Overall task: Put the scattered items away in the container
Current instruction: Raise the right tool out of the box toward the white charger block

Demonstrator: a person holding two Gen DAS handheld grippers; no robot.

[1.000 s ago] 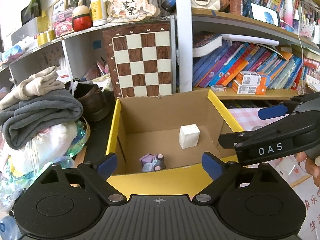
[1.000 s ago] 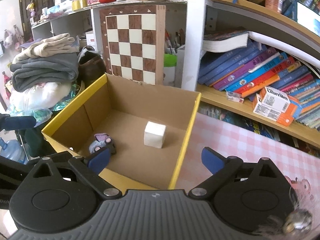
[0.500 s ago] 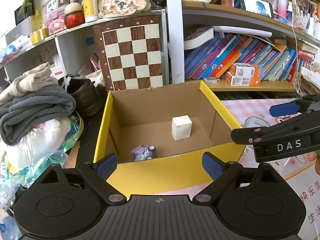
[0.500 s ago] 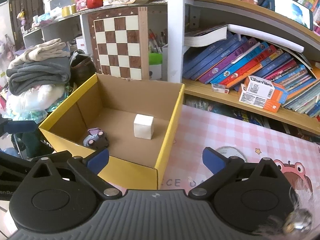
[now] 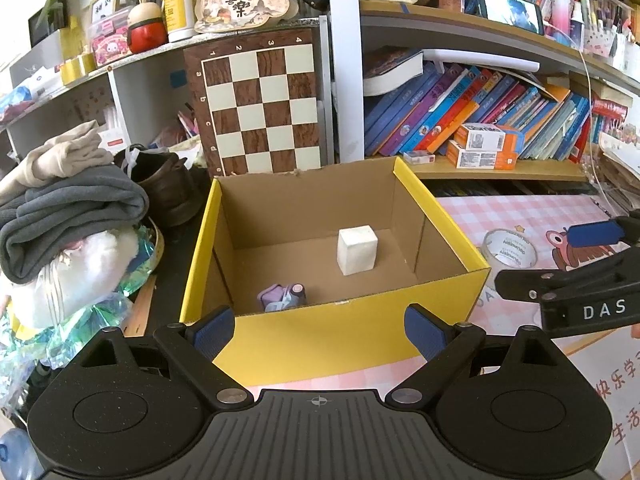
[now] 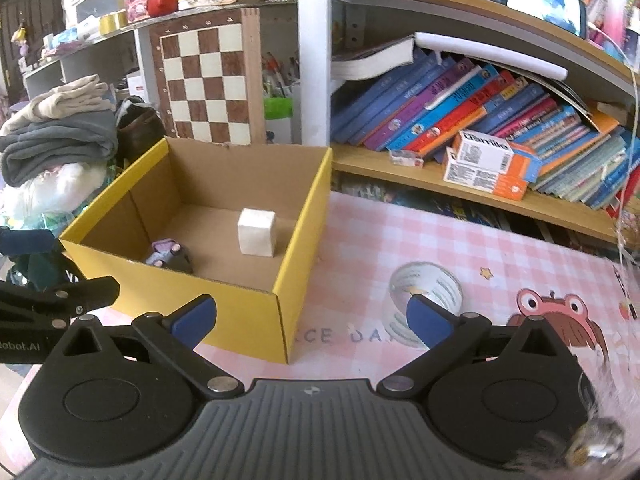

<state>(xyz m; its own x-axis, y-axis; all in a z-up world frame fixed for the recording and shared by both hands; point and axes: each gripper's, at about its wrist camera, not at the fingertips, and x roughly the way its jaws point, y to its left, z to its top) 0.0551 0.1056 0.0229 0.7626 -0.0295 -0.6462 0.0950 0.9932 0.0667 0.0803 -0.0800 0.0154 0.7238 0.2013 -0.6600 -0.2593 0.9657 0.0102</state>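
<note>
Both grippers farther back from the box (image 5: 332,332), tape roll (image 6: 426,286) newly visible, fingers (image 5: 210,330) wide, empty.

Cluttered bookshelf (image 5: 500,104) far right, chessboard (image 5: 260,108) leaning far centre, folded clothes pile (image 5: 68,204) left, pink checked worktop (image 6: 460,248) right, daylight.
</note>
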